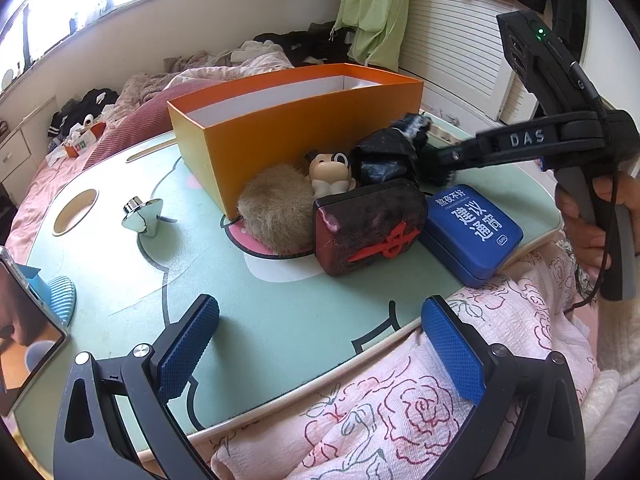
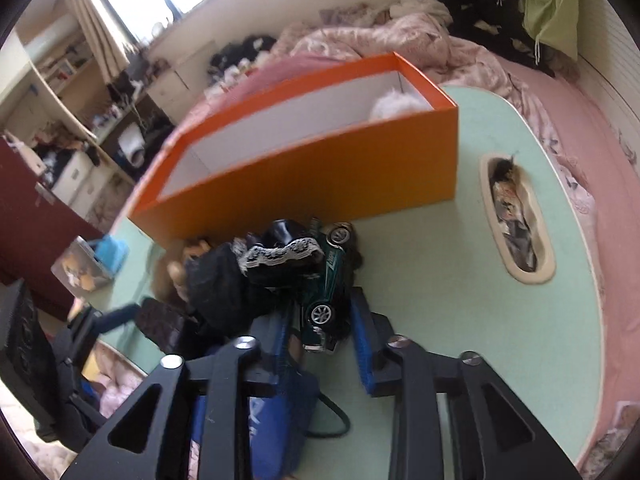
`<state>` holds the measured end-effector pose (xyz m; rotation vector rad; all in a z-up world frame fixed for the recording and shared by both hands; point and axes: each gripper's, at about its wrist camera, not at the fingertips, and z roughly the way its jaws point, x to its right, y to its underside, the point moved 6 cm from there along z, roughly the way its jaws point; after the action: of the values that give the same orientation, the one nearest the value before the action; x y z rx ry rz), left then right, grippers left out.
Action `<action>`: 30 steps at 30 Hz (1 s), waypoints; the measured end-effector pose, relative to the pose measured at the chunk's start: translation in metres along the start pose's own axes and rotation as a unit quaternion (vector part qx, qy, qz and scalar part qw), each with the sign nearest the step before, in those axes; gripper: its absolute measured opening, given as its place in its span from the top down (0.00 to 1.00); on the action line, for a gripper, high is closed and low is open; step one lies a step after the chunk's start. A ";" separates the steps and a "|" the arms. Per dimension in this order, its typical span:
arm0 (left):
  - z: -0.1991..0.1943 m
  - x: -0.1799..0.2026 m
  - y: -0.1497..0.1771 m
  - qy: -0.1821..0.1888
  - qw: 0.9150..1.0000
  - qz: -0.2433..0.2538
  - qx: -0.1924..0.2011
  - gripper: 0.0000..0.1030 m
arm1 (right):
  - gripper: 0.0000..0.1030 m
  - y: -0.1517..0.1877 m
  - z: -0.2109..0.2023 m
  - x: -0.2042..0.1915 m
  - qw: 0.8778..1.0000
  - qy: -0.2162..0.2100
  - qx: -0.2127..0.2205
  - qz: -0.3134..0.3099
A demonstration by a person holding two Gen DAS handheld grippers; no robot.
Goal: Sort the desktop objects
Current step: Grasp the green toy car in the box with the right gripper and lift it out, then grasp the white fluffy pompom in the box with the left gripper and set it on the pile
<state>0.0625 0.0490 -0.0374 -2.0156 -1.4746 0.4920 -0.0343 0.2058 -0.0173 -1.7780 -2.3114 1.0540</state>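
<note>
Your left gripper (image 1: 320,344) hangs low over the near edge of the pale green cartoon-print lap table (image 1: 280,320), its blue-padded fingers (image 1: 188,344) spread wide with nothing between them. Half of it sits over the table, half over the pink rose-print quilt (image 1: 400,412).

Your right gripper (image 2: 320,320) reaches into the cluster in front of the open orange cardboard box (image 2: 320,176). Its blue pads sit narrow on either side of a dark green toy car (image 2: 326,288), tilted nose-up; the pads look to be gripping it, though dark hair and motion blur hide the contact. Black lace-trimmed fabric (image 2: 276,256) drapes over the car's upper end.

From the left wrist view, the cluster lies against the box's near wall: a tan fur pompom (image 1: 276,212), a small beige dog figurine (image 1: 330,172), a crumpled black bundle (image 1: 384,156), a large hair-covered mahjong-tile block with a red character (image 1: 368,228), and a blue rectangular tin with white Chinese lettering (image 1: 472,232) just beside the block. The car itself is hidden in that view.

Well apart to the left, a chrome cone-shaped stopper (image 1: 144,214) stands near the round cup hole (image 1: 76,212). Inside the box, something white and fluffy (image 2: 396,106) rests at the far end.
</note>
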 end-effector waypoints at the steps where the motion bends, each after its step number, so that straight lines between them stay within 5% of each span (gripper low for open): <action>1: 0.000 0.000 0.000 0.000 1.000 0.000 0.000 0.02 | 0.45 -0.001 -0.003 -0.001 1.000 -0.002 0.012 0.002; 6: 0.001 0.000 0.000 0.000 1.000 0.002 -0.002 0.02 | 0.20 0.009 -0.038 -0.003 0.996 -0.011 0.087 -0.018; 11: 0.001 0.000 0.000 0.001 1.000 0.002 -0.002 0.02 | 0.18 0.043 -0.057 -0.006 0.991 0.006 0.106 -0.079; 16: 0.001 -0.001 0.000 0.001 1.000 0.002 -0.002 0.02 | 0.10 0.077 -0.071 -0.001 0.985 -0.039 0.131 -0.107; 30: -0.008 -0.014 -0.004 0.005 1.000 -0.022 0.021 0.02 | 0.00 0.089 -0.060 0.002 0.981 -0.032 0.155 -0.110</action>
<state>0.0601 0.0348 -0.0293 -1.9469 -1.4866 0.4905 0.0650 0.2463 -0.0184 -1.3600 -2.1657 1.3567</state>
